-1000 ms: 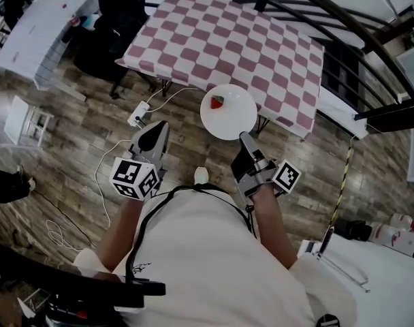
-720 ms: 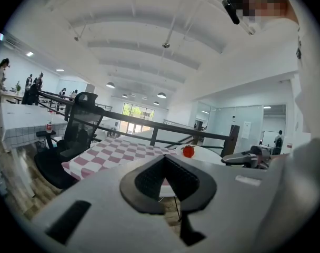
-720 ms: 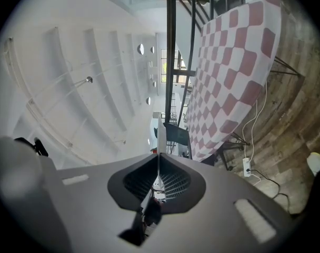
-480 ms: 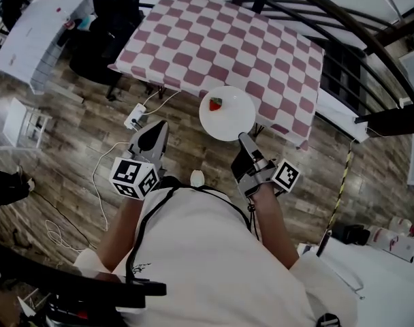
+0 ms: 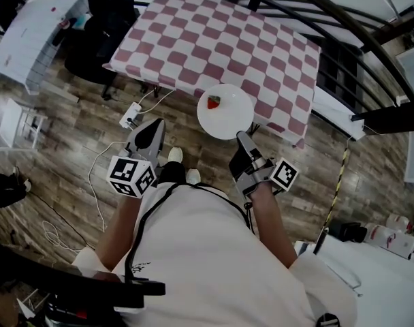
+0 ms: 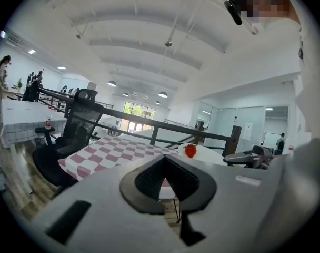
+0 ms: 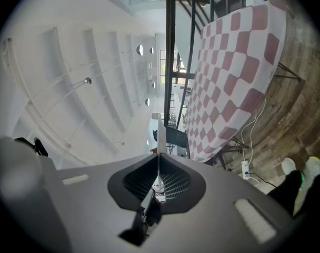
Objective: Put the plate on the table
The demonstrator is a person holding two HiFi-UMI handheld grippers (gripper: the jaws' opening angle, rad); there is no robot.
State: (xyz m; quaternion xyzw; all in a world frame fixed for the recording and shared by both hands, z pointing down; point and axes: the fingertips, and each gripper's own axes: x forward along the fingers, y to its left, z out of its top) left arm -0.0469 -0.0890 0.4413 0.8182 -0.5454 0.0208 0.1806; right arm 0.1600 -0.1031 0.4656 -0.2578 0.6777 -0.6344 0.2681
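At the table's [image 5: 214,39] near edge, the right tool [image 5: 242,137] pinches the plate [image 5: 227,118] by its rim; any tilt could roll the strawberry [image 5: 214,102] off. To the left, the left tool [image 5: 154,127] hangs pressed together, empty.

One white plate [image 5: 225,112], carrying one strawberry [image 5: 214,101]. One bench [image 5: 214,46] with a pink-and-white checked cloth. Two grippers, the left gripper [image 5: 152,125] and the right gripper [image 5: 242,137], each bearing one marker cube [image 5: 132,176], so two cubes. One black office chair [image 5: 101,43], one power strip [image 5: 130,116], two shoes [image 5: 174,155].
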